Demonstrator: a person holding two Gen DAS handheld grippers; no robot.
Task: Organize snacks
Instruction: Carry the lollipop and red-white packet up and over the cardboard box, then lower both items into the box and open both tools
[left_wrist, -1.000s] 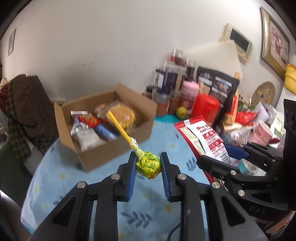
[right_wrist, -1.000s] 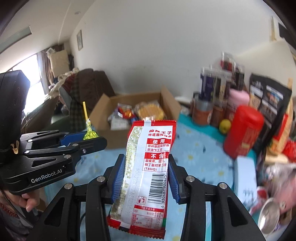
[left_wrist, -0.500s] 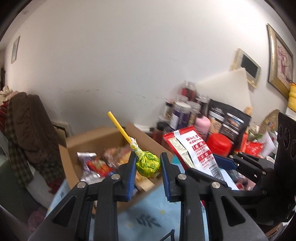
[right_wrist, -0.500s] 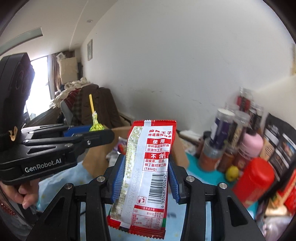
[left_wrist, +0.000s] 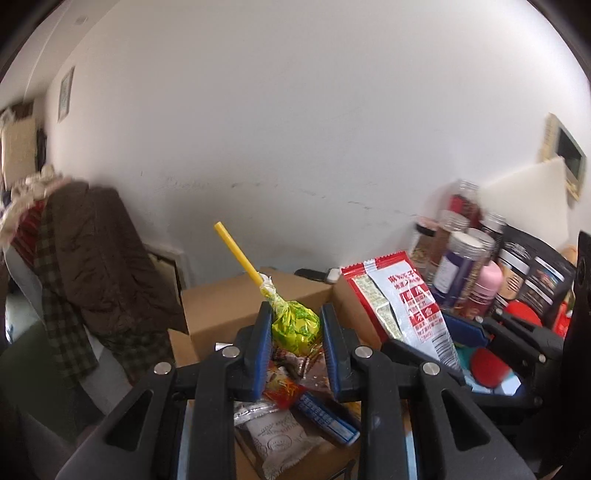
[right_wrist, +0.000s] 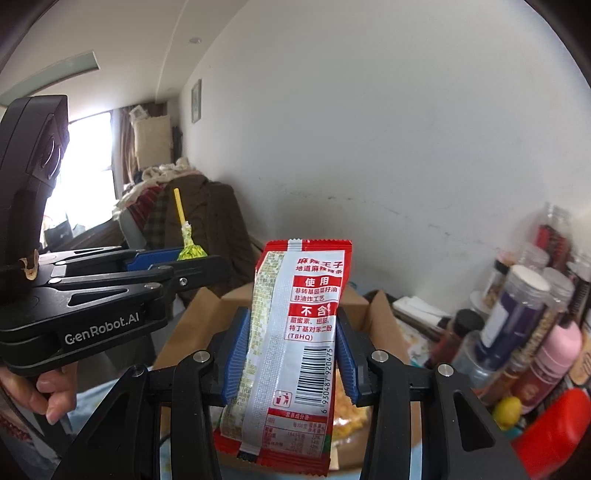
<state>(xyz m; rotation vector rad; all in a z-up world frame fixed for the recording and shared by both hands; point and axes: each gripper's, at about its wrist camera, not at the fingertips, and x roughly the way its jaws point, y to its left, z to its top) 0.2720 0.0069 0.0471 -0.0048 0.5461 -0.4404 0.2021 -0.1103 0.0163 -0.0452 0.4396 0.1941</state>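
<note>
Both grippers have swung over to the box (left_wrist: 221, 317) since a second ago. Left gripper (left_wrist: 295, 328) pinches a green-wrapped lollipop (left_wrist: 293, 325) with a yellow stick; right gripper (right_wrist: 291, 354) clamps an upright red-and-silver packet (right_wrist: 291, 339) above the box's snacks (left_wrist: 280, 432).

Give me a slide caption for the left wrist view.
Left gripper holds a green lollipop over the snack-filled cardboard box, beside the right gripper's red packet.

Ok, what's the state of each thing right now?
Left gripper: shut on lollipop, above box.
Right gripper: shut on red packet, held upright.
Box: open, holding snacks.
Jars: standing, capped.
</note>
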